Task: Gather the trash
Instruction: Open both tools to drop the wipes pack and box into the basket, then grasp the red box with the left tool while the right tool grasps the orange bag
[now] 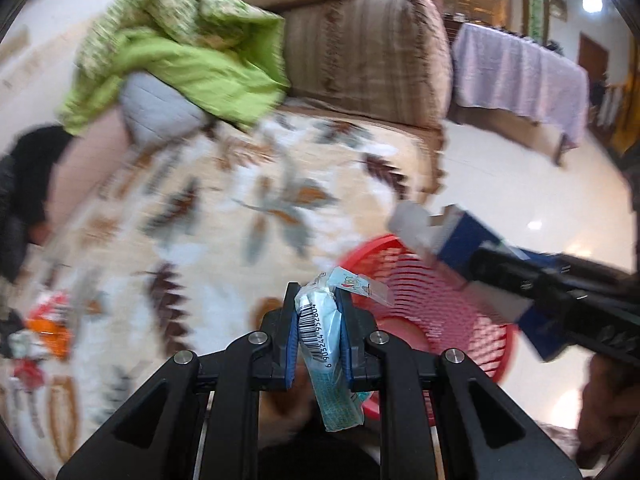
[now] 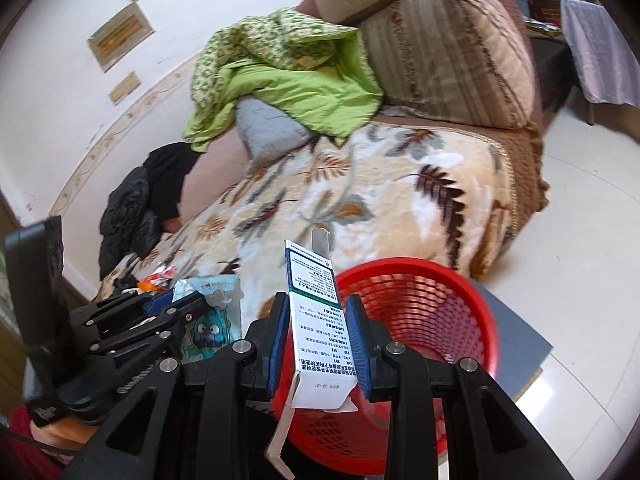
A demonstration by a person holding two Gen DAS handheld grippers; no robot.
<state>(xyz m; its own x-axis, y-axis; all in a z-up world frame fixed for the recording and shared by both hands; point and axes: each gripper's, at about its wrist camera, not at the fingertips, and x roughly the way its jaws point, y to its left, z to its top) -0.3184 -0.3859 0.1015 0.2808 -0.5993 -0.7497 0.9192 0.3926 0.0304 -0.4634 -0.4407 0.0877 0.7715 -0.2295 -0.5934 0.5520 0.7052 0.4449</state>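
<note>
My left gripper (image 1: 316, 312) is shut on a light-blue snack wrapper (image 1: 324, 356) with a barcode, held over the sofa's front edge beside the red mesh basket (image 1: 448, 304). The right gripper (image 2: 318, 320) is shut on a white and blue cardboard box (image 2: 320, 332) with small print, its flaps open, just left of the red basket (image 2: 432, 320). In the left wrist view that box (image 1: 452, 240) hangs over the basket's rim. In the right wrist view the left gripper (image 2: 196, 300) appears at lower left with the wrapper (image 2: 214, 320).
The basket stands on the pale tiled floor (image 2: 580, 240) against a sofa under a leaf-patterned blanket (image 2: 340, 200). More wrappers (image 1: 48, 328) lie on the blanket at the left. A green quilt (image 2: 280, 76), a grey pillow and dark clothes (image 2: 140, 208) lie further back.
</note>
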